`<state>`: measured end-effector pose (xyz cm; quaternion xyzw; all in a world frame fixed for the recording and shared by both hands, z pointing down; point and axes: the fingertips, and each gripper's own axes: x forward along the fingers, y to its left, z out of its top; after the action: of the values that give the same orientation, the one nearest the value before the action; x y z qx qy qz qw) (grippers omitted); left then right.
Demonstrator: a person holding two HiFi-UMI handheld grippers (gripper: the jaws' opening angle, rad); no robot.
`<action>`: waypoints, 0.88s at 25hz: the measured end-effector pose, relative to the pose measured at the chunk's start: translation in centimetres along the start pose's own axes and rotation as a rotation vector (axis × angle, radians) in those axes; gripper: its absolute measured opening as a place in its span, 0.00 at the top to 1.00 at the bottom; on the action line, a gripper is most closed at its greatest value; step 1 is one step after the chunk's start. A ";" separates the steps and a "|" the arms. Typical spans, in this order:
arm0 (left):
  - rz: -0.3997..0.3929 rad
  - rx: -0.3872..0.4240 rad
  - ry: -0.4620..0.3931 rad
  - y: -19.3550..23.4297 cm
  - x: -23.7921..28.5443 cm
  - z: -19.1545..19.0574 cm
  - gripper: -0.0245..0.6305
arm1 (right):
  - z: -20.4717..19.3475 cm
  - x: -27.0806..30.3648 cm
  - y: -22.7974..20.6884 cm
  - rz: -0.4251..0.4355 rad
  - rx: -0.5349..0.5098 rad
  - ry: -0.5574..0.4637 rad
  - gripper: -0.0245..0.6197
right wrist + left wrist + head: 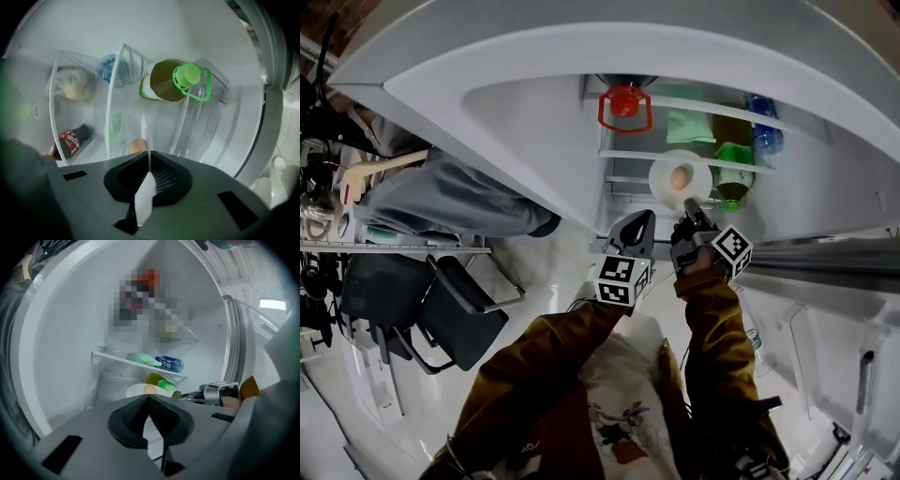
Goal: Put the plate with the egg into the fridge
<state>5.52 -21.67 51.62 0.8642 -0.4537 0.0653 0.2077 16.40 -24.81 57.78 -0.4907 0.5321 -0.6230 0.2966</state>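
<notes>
**First:** While the fridge (pixel 525 131) stands open, what sits inside it?

**Second:** A glass shelf (pixel 112 356) carries a pale green bag (pixel 140 358) and a water bottle (pixel 169 363) lying on its side. Below that level is an oil bottle (pixel 161 84) with a green cap and handle. A dark bottle with a red label (pixel 70 140) shows at the left of the right gripper view.

**First:** And where is the plate?

**Second:** The white plate (pixel 661 176) is within the fridge's opening, under that shelf and just beside the oil bottle. Whether it rests on anything cannot be told.

**First:** What holds it?

**Second:** The right gripper (pixel 691 208) is clamped on the plate's near rim, and its own view shows the thin edge pinched between the two pads. The left gripper (pixel 642 223) hangs just beside it on the left, apart from the plate. Its jaws are together with nothing between them.

**First:** And the egg?

**Second:** The egg (pixel 680 177) lies on the plate, near its middle.
</notes>
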 end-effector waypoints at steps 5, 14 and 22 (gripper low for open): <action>0.007 0.011 0.008 0.1 0.8 -0.2 0.95 | 0.7 0.8 0.1 -0.002 -0.002 -0.002 0.93; 0.016 0.021 0.025 0.8 1.9 -0.4 0.95 | 1.7 2.8 0.0 -0.016 -0.030 -0.005 0.93; 0.025 0.025 0.036 1.2 2.1 -0.1 0.95 | 3.0 4.5 0.0 -0.032 -0.057 -0.014 0.93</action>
<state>5.83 -23.81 52.72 0.8595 -0.4600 0.0891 0.2043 17.66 -29.98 58.94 -0.5117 0.5396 -0.6087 0.2765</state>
